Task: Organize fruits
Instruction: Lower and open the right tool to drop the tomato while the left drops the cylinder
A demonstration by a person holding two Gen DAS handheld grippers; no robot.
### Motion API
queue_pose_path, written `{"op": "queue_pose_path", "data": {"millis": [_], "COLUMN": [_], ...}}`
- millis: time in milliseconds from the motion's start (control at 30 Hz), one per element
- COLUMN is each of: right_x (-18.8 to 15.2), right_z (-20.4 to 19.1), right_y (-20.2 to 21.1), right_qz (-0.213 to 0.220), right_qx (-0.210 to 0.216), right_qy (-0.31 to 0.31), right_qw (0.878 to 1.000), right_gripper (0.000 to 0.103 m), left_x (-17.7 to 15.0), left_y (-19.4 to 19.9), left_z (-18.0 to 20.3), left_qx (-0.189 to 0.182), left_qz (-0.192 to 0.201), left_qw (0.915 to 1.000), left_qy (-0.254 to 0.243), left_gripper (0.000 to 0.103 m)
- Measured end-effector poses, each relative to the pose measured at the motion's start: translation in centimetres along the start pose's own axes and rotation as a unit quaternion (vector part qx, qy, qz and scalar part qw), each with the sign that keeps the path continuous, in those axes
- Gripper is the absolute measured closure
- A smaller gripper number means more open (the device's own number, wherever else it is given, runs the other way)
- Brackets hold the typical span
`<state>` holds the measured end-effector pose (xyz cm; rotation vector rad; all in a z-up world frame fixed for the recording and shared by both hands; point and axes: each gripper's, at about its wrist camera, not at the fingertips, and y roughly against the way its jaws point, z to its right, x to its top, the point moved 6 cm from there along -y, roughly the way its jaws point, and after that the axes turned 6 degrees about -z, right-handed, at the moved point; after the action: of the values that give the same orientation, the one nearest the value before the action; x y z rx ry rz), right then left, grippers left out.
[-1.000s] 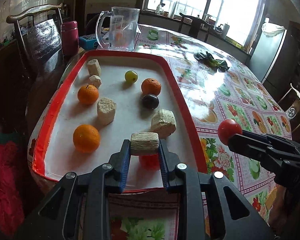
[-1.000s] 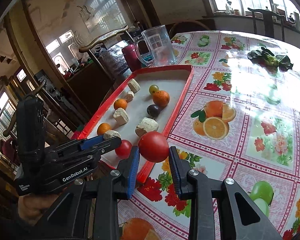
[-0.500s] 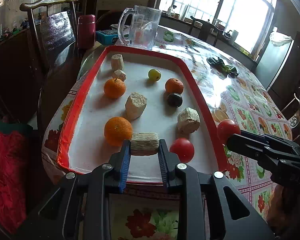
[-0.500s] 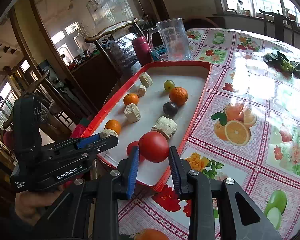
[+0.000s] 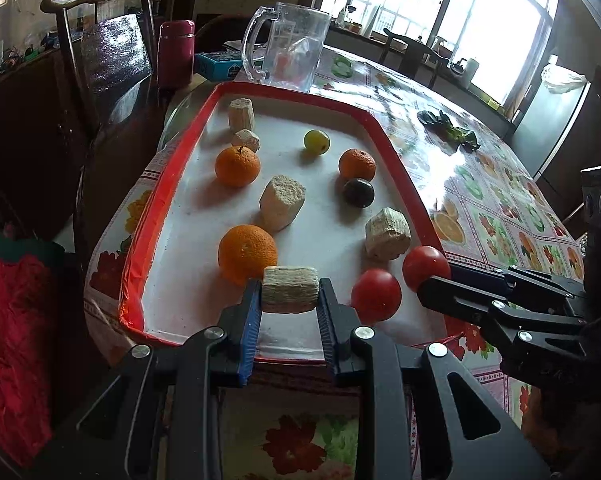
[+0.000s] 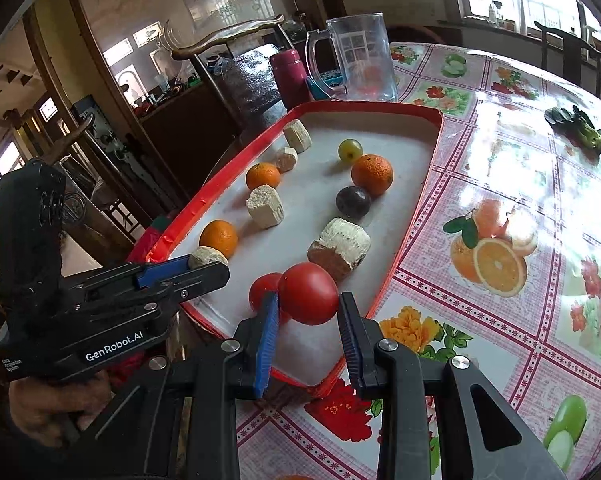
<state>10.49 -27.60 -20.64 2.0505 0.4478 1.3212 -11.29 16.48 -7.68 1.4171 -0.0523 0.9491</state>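
- Blue-padded fingers [image 5: 249, 312] of our left gripper [image 5: 289, 312] clamp a pale corn-cob piece [image 5: 289, 289] by its flat cut ends, holding it above the near end of the red-rimmed tray [image 5: 148, 216]
- Our right gripper [image 6: 309, 320] pinches a red tomato [image 6: 308, 293] across its middle, over the tray's near right corner; both pads touch the skin
- A second tomato [image 5: 375, 294] sits on the tray floor just beside the held one
- Farther out lie three oranges, the nearest [image 5: 247, 253] just beyond the held cob, a dark plum [image 5: 358, 193], a green grape [image 5: 316, 141] and four more cob pieces, the closest [image 5: 387, 233] near the right rim
- We judge the cob light, stiff and rough, so the end-on grip should hold with little force
- We judge the tomato smooth, soft-skinned and prone to roll; it wants a gentle hold at its widest girth and a low release
- A clear glass mug [image 5: 288, 53] stands on the floral tablecloth [image 6: 500, 208] beyond the tray
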Motion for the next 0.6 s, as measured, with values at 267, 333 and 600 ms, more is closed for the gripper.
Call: {"op": "queue_pose_path", "data": {"millis": [267,333,600], "right_x": [-0.12,-0.16,-0.20], "right_z": [-0.23,-0.30,-0.21], "right_y": [0.04,0.07,0.14], "right_qz": [-0.001,-0.002,-0.002], "right_qx": [-0.001,-0.003,-0.003], "right_qy": [0.003,0.007,0.011], "right_qw": [1.000,1.000,1.000], "right_gripper": [0.071,0.070,0.070], "left_x": [0.03,0.06,-0.20], "left_y": [-0.09,-0.13,-0.01], "left_z": [0.03,0.08,0.27], "left_qx": [0.001,0.005,0.007], "left_qz": [-0.002,-0.002,-0.004], "left_qw": [1.0000,1.0000,0.9999], "left_qy": [-0.003,-0.006,-0.012], "left_gripper": [0.078,0.078,0.078]}}
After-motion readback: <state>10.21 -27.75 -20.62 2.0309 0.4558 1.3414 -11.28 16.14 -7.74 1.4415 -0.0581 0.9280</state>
